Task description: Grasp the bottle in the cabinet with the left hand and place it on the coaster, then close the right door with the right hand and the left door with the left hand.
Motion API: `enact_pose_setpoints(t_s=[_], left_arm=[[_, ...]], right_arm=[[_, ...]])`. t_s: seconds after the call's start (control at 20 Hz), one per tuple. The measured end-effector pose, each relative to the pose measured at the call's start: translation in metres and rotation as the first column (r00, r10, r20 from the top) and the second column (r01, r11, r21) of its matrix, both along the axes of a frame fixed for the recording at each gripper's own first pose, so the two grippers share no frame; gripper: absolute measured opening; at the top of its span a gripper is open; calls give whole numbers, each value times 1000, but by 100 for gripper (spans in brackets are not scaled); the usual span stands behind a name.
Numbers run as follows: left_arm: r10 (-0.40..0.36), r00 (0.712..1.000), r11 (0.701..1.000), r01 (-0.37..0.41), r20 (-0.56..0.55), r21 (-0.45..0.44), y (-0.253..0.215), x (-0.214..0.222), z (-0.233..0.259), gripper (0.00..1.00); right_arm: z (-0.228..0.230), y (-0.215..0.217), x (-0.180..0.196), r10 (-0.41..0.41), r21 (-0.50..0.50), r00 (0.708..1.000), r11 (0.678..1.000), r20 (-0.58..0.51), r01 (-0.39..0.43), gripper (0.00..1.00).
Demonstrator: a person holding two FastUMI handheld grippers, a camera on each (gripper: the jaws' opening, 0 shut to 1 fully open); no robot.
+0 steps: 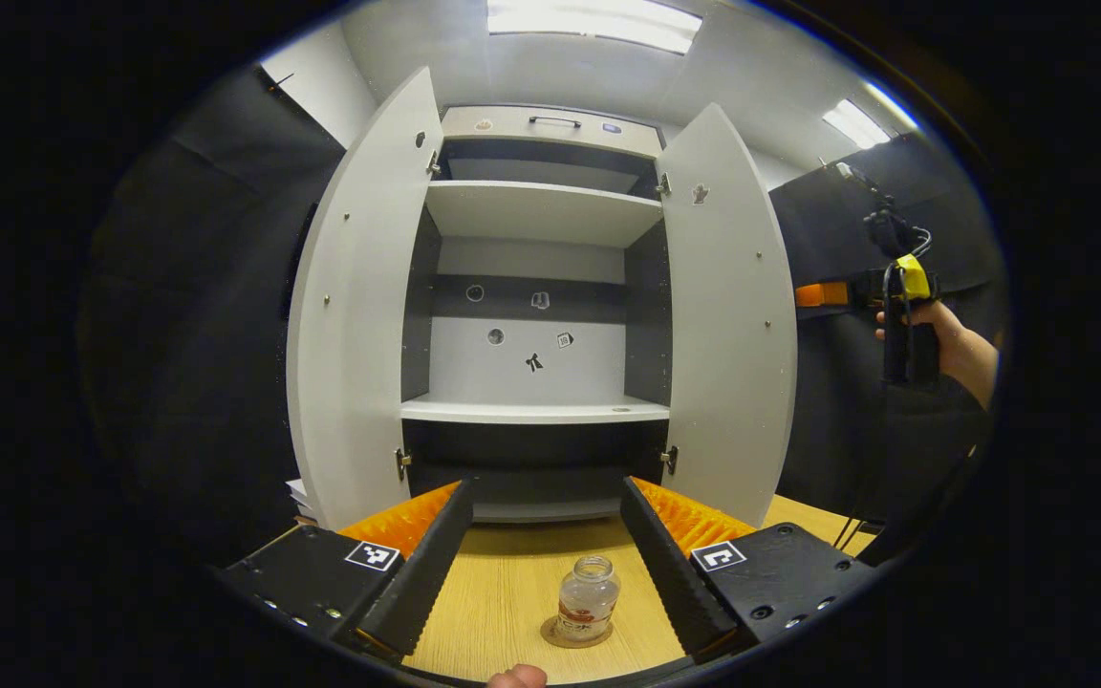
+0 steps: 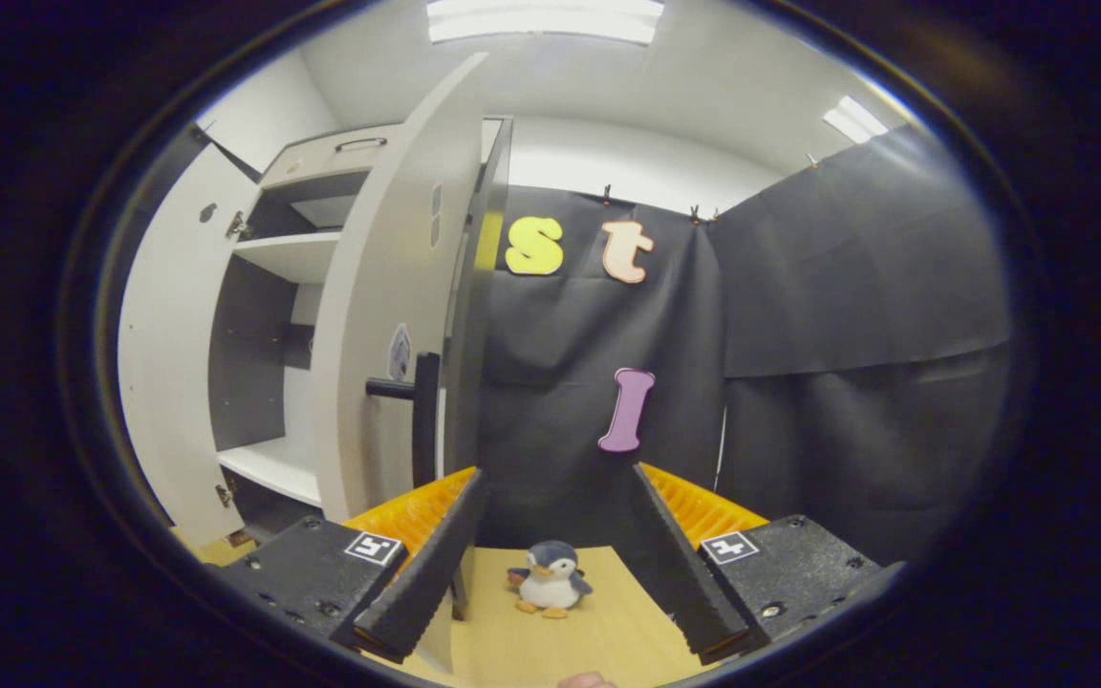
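While both doors remain open, bottle stands on coaster on tabletop: placement done. Left claw open, empty, straddling bottle without touching. Right claw open, near right door. Outstanding: right door, left door.

cabinet white | table light wood | penguin grey-white

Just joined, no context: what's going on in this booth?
A person holds a gripper in each hand before an open cabinet. The bottle already stands on the coaster on the table, between the open left gripper. The right gripper, also open, is beside the right door. Both doors are open.
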State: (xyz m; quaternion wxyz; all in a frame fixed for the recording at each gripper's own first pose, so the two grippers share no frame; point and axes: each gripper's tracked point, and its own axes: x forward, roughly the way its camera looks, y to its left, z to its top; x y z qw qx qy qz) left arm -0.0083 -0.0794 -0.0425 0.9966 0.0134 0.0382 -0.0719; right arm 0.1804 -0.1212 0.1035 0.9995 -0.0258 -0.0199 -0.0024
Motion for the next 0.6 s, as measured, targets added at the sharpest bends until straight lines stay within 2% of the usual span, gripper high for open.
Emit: enact_pose_setpoints(t_s=[0.05, 0.1, 0.15, 0.2, 0.25, 0.5, 0.6], left_arm=[[7, 1000, 1000, -7, 0, -1, 2, -1, -1, 95], [13, 1000, 1000, -13, 0, -3, 3, -1, -2, 95], [22, 1000, 1000, -22, 1, -5, 5, -2, -2, 90], [30, 1000, 1000, -30, 1, -7, 8, -4, -3, 95], [36, 999, 999, -36, 0, -8, 9, -6, -3, 95], [74, 997, 997, -74, -5, -10, 22, -4, -4, 95], [89, 996, 996, -89, -5, -22, 27, -4, -3, 95]], right_arm=[[-3, 4, 5, 5, 3, 1000, 1000, -11, -5, 99], [-5, 6, 8, -4, 11, 1000, 1000, -18, 4, 99], [-6, 7, 11, -15, 13, 1000, 1000, -11, 15, 98], [-5, 8, 9, -14, 21, 1000, 1000, 2, 14, 94], [-6, 11, 8, -8, 30, 1000, 1000, 5, 8, 94], [-5, 46, -2, 36, -2, 999, 999, 9, -36, 93], [-7, 73, -7, 80, 23, 997, 996, -6, -80, 93]])
